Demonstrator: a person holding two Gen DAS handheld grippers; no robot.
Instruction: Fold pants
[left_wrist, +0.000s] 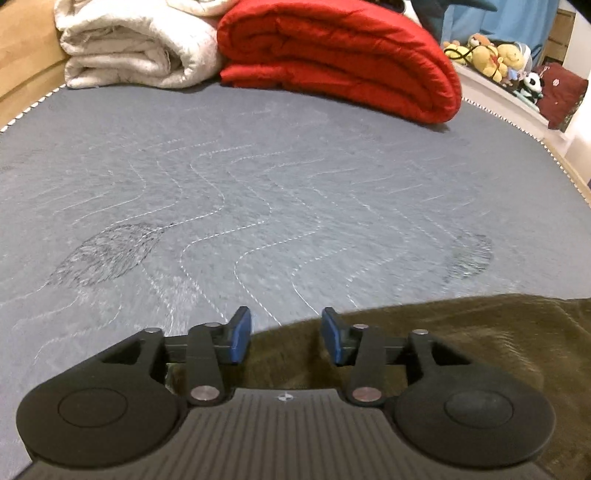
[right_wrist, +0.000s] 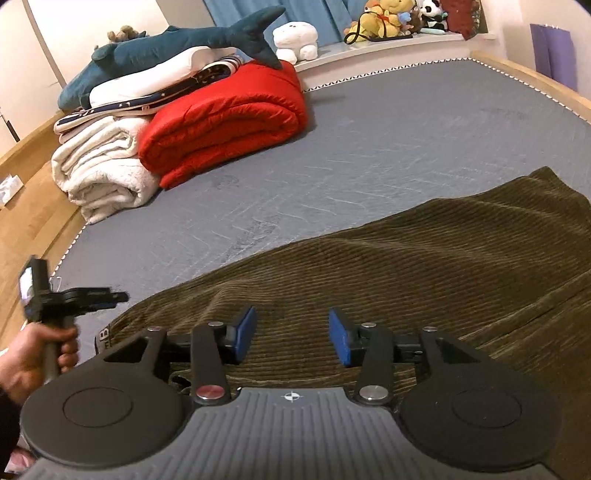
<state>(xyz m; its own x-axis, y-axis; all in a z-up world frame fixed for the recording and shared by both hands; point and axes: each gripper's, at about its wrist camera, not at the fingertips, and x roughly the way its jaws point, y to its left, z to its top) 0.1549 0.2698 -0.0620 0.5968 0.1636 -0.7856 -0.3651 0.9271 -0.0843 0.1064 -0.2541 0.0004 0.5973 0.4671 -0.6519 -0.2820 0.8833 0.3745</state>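
Below both of my half-open grippers, left gripper (left_wrist: 286, 334) and right gripper (right_wrist: 291, 338), lay the olive pants (right_wrist: 406, 266), ungripped, filling the lower frame.

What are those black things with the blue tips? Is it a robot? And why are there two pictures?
No robot: a person holds a grabber tool in each hand, and each tool carries a camera. One picture looks along the left gripper, the other along the right gripper. The blue tips are the fingers that pinch. In the right picture you can see the person's hand holding the left tool. Brown corduroy pants lie on a grey mattress, beside a red quilt and a white blanket. Both grippers are open above the pants, holding nothing.
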